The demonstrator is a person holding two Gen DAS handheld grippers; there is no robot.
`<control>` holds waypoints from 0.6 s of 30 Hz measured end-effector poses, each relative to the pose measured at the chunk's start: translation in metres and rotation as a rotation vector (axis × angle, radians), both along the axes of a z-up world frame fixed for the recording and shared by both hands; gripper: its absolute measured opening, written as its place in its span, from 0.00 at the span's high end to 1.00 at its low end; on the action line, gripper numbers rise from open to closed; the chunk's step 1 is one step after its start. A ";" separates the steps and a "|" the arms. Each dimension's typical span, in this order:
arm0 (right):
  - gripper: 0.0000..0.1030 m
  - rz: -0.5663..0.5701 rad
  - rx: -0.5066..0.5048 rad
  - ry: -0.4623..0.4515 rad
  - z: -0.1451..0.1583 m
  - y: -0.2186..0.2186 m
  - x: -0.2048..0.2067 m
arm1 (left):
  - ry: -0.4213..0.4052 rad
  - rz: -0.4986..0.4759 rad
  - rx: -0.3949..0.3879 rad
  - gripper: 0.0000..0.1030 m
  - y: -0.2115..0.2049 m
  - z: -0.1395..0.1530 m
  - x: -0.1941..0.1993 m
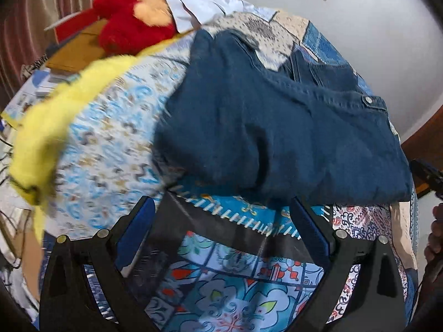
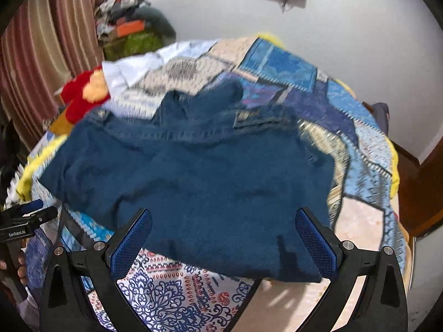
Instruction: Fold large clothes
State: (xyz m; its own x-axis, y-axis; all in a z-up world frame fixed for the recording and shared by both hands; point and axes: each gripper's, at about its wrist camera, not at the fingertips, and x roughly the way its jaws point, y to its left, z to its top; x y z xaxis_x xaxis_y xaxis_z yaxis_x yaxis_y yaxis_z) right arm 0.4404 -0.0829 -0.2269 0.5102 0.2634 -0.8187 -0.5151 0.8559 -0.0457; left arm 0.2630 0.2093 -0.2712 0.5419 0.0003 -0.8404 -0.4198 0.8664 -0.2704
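A dark blue denim garment (image 1: 277,127) lies folded over on the patchwork bedspread (image 1: 110,138); it also shows in the right wrist view (image 2: 199,179), with a leather waist patch (image 2: 245,117) at its far side. My left gripper (image 1: 224,215) is open and empty, just short of the garment's near edge. My right gripper (image 2: 223,229) is open and empty, its fingers over the garment's near edge. The left gripper also shows at the left edge of the right wrist view (image 2: 27,215).
A red plush toy (image 1: 130,25) and a white shirt (image 1: 199,8) lie at the bed's far side. A yellow blanket edge (image 1: 49,127) runs along the left. Striped curtains (image 2: 41,55), a clutter pile (image 2: 130,30) and a wooden bed frame (image 2: 426,182) surround the bed.
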 end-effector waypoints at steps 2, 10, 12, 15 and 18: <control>0.00 0.004 -0.013 0.033 -0.013 0.002 0.004 | -0.001 -0.005 -0.003 0.04 0.001 -0.003 0.007; 0.00 -0.015 0.034 0.164 -0.043 -0.004 0.027 | -0.054 0.049 -0.203 0.04 0.024 -0.030 0.046; 0.00 -0.013 0.047 0.166 -0.043 -0.005 0.028 | -0.092 0.051 -0.258 0.04 0.026 -0.033 0.055; 0.00 -0.010 0.047 0.168 -0.044 -0.003 0.030 | -0.119 0.105 -0.281 0.04 0.025 -0.032 0.065; 0.00 -0.006 0.032 0.160 -0.044 -0.001 0.029 | -0.087 0.167 -0.249 0.04 0.021 -0.032 0.079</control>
